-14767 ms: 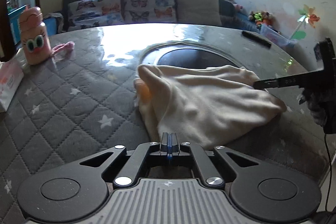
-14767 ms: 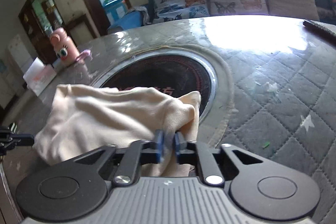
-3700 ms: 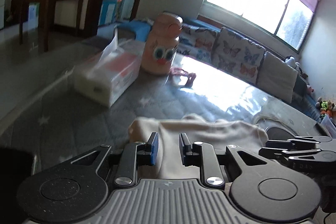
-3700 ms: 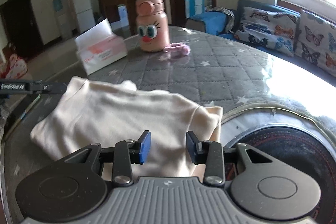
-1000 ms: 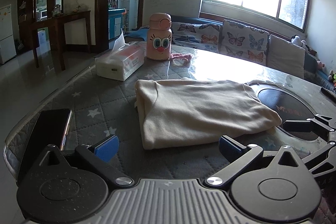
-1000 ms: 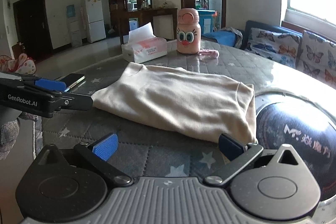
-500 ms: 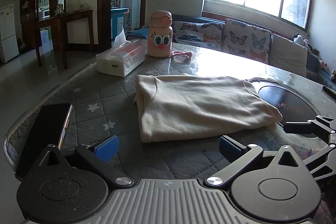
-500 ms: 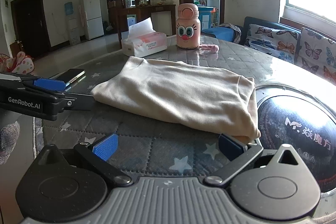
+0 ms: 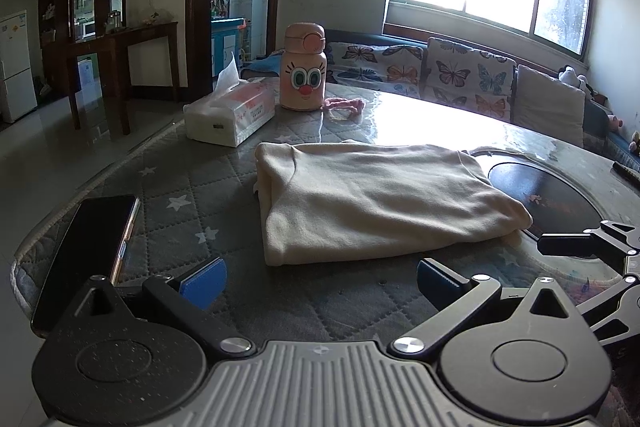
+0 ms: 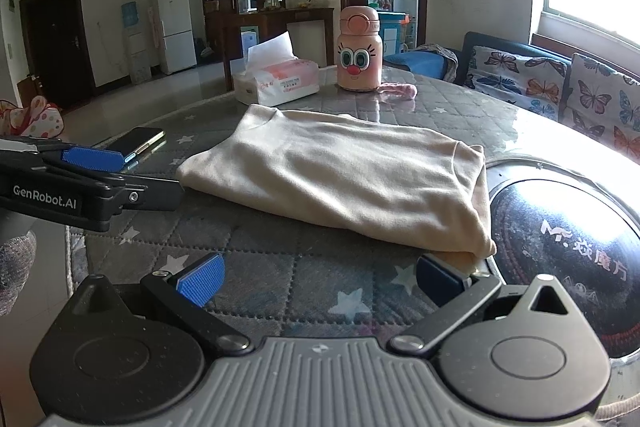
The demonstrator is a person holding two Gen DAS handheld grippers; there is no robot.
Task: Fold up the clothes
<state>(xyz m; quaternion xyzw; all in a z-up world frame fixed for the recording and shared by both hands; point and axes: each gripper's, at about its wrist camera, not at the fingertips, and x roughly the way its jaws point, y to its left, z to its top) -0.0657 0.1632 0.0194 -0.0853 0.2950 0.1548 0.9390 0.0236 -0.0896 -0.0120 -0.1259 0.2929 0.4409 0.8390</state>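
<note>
Cream knit garment now folded flat on the table

Both grippers, left and right, have let go, spread wide and pulled back from it.

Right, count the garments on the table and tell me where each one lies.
1: a folded cream garment lies flat on the quilted table, in front of the tissue box and pink bottle, its right end by the dark round inset.

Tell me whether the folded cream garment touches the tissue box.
Apart. The left wrist view shows a strip of quilted table cover between the cream garment and the tissue box.
</note>
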